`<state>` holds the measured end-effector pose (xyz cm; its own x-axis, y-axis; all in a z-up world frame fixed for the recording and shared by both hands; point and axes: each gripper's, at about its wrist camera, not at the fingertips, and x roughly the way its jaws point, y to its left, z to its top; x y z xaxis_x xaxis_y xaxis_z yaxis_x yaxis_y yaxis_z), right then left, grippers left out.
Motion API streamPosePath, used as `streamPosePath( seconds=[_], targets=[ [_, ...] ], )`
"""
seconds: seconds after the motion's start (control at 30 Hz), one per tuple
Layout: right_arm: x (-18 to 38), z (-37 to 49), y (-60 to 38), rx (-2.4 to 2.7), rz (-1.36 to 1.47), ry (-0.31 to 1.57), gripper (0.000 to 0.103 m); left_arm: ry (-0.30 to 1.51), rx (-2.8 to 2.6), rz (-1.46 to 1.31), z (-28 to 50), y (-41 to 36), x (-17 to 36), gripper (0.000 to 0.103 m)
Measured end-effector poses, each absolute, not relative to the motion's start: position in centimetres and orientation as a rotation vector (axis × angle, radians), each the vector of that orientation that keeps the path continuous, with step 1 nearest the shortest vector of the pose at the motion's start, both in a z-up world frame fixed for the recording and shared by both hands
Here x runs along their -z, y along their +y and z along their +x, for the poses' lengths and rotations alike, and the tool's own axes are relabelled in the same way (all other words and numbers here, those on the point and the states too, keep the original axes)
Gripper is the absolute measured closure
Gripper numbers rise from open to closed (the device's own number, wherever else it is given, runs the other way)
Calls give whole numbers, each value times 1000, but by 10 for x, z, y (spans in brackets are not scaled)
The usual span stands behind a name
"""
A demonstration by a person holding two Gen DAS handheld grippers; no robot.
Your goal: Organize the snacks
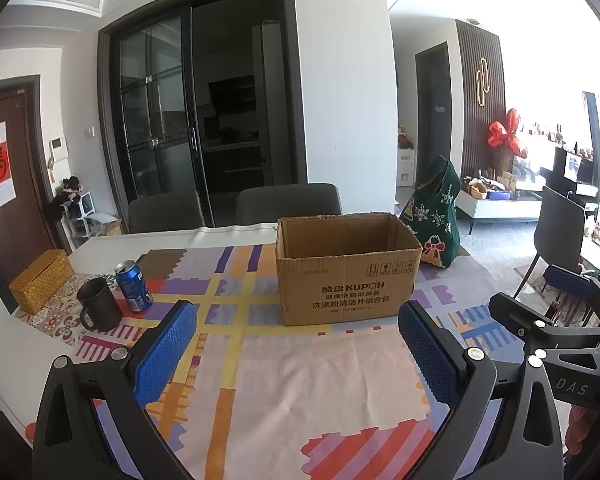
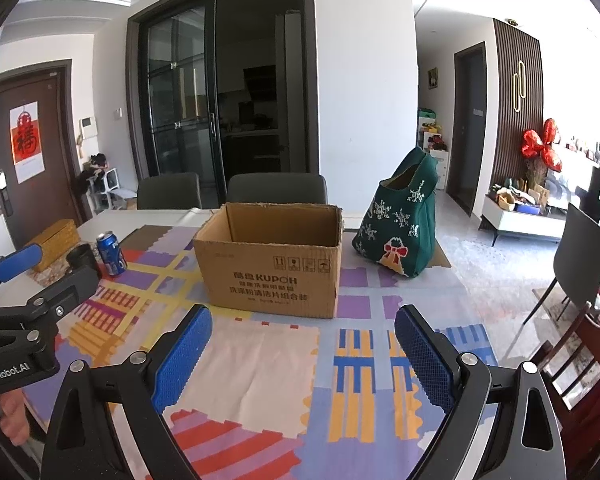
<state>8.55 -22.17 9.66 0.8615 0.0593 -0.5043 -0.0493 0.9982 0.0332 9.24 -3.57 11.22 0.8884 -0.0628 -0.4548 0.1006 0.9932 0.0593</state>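
Two open grippers over a patterned worktop

Two grippers hover side by side above the worktop (image 1: 40, 360), which is white and mostly covered by a colourful patchwork cloth (image 2: 260, 360). An open cardboard box (image 2: 272, 264) stands upright on the cloth, its visible inside bare. Left of it sit a blue can (image 1: 134, 286), a dark mug (image 1: 98, 304) just beside the can, and a woven yellow box (image 1: 42, 280). A green festive bag (image 2: 400, 224) stands right of the carton. Grey chairs (image 2: 276, 188) line the far edge before dark sliding doors (image 2: 220, 92). Both the left gripper (image 1: 298, 332) and the right gripper (image 2: 304, 340) tilt gently downward, jaws spread wide, holding nothing.
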Motion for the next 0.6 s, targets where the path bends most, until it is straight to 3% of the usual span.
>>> streamPosePath(
  seconds=[0.6],
  targets=[
    [-88,84,-223,-55,18,541,9,492,83,84,97,-33,-104,0]
  ],
)
